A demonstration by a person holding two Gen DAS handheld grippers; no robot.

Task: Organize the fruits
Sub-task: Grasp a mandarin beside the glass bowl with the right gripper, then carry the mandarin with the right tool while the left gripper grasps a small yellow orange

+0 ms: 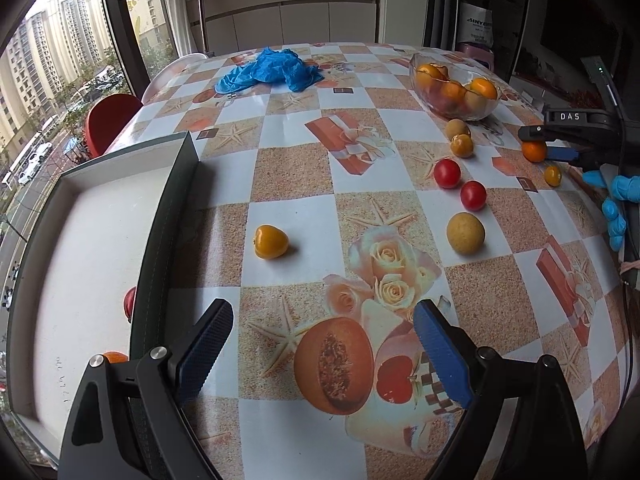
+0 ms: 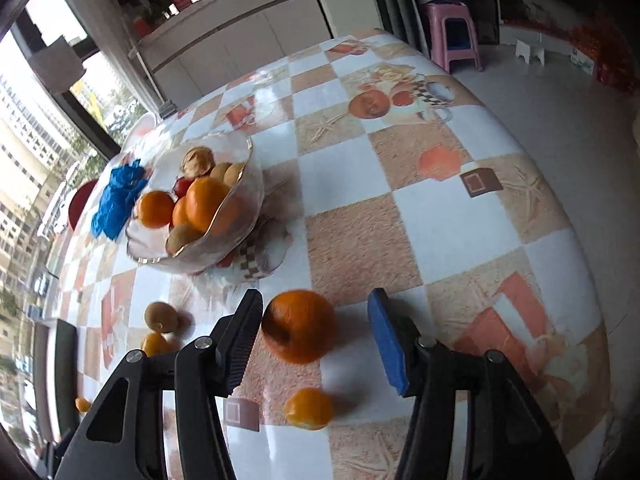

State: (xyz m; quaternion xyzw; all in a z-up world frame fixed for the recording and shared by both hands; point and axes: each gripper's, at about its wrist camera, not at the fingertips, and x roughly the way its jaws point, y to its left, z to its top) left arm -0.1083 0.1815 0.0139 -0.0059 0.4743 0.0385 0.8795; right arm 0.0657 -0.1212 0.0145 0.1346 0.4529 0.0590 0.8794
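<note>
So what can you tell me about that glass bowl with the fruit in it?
The glass bowl is clear, with a wavy, scalloped rim that looks faintly gold-edged. It stands upright on the checked tablecloth, toward the far side of the table, near a crumpled blue cloth. Inside lie several oranges, some tan-brown round fruits and at least one red one. A few loose fruits lie on the cloth just in front of it. Neither pair of tongs touches it.

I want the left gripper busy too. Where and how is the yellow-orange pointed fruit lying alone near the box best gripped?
Probably across the middle of the yellow-orange pointed fruit, coming from above. It lies on its side, its rounded end toward the dark-rimmed white box and its taper away, so pads on the fuller flanks should slip less. The open left gripper has clear tablecloth around it.
</note>
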